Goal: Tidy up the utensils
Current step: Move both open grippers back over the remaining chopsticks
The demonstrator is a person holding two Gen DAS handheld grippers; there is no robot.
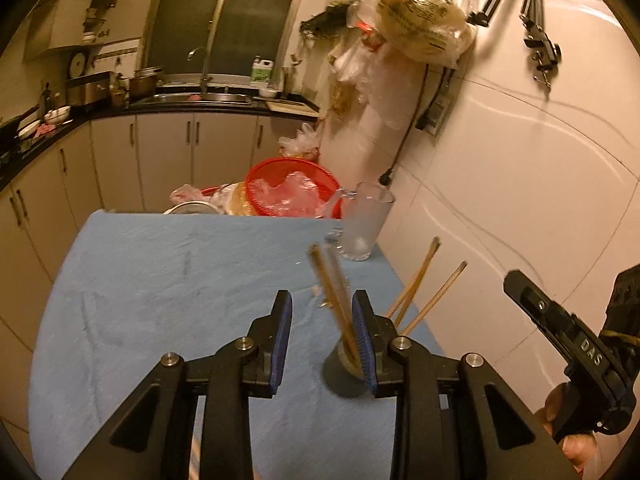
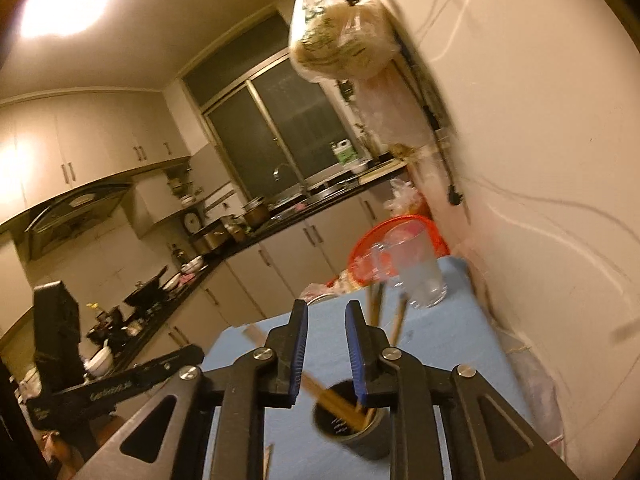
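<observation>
One bench (image 1: 160, 280) under a blue cloth filled the lower half of both views, pushed against a white tiled wall (image 1: 520, 160). Beyond its far edge sat one red basket (image 1: 292, 188) holding crumpled plastic, with the kitchen sink (image 1: 200, 98) and cupboards further back. One plastic bag (image 1: 428, 20) hung on the wall above.

One clear glass mug (image 1: 366, 220) stood at the far corner of the bench by the wall. Nearer, one dark cup (image 2: 352, 430) stood upright on the cloth, holding chopsticks (image 1: 332, 292); about four sticks showed in the left view, two of them blurred, leaning different ways.

The left tongs (image 1: 322, 340) were spread wide with nothing between them, their right finger partly hiding the cup. The right tongs (image 2: 327, 348) likewise stood wide and gripped nothing, directly above the cup. Each tool appeared at the edge of the other's view.
</observation>
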